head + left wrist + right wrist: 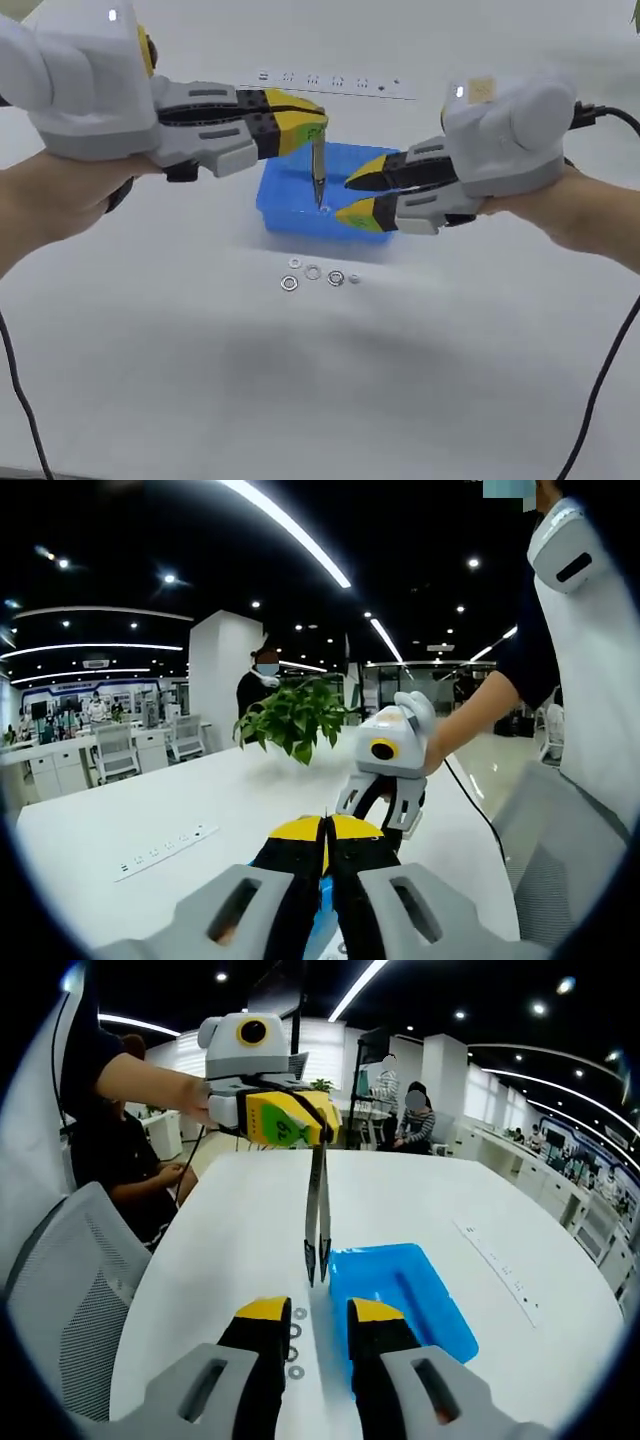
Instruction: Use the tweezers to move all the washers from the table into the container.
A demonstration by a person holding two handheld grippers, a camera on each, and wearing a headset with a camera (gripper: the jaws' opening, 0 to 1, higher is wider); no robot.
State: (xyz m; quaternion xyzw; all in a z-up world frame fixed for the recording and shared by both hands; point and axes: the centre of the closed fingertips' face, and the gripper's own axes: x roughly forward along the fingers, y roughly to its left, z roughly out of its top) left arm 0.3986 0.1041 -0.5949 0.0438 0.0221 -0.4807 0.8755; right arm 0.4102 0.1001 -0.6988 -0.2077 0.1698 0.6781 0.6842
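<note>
Left tongs clamp slim silver tweezers, tips down; right tongs parted; washers tiny silver rings.

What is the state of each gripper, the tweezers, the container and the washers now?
left gripper: shut on the tweezers.
right gripper: open, holding nothing.
tweezers: hanging tips down over the container.
container: upright, open on top.
washers: lying on the table, outside the container.
</note>
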